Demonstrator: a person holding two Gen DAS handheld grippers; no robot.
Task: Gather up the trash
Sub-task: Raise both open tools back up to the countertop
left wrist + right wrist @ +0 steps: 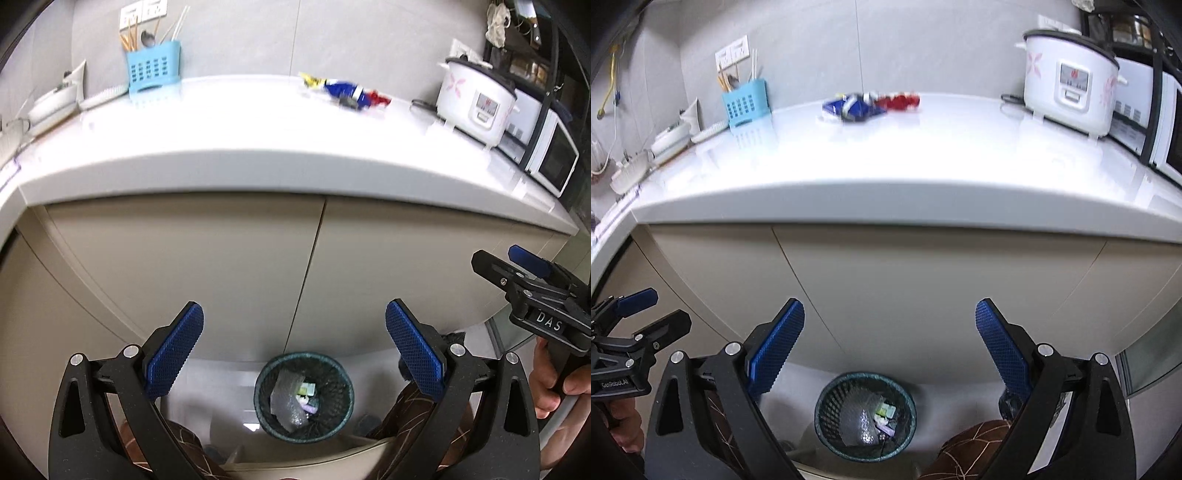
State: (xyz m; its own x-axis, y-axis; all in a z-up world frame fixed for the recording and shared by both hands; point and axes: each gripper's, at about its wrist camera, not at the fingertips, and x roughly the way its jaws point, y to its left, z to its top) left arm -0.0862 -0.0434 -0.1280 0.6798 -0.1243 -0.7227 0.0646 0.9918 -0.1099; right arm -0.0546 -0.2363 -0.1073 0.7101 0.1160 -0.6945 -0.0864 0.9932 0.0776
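Blue, red and yellow wrappers (345, 90) (870, 103) lie in a heap at the back of the white counter (236, 147) (886, 166). On the floor below stands a dark mesh bin (303, 397) (865, 416) holding a silvery bag and small packets. My left gripper (293, 347) is open and empty, held in front of the cabinet doors above the bin. My right gripper (889, 341) is open and empty too, at about the same height. Each gripper shows in the other's view: right gripper (517, 266), left gripper (650, 314).
A blue utensil holder (153, 66) (746, 103) and dishes (55, 99) stand at the counter's back left. A white rice cooker (476, 99) (1071, 81) and a microwave (550, 155) occupy the right. Beige cabinet doors (258, 273) face me; the person's patterned trouser legs (971, 450) stand by the bin.
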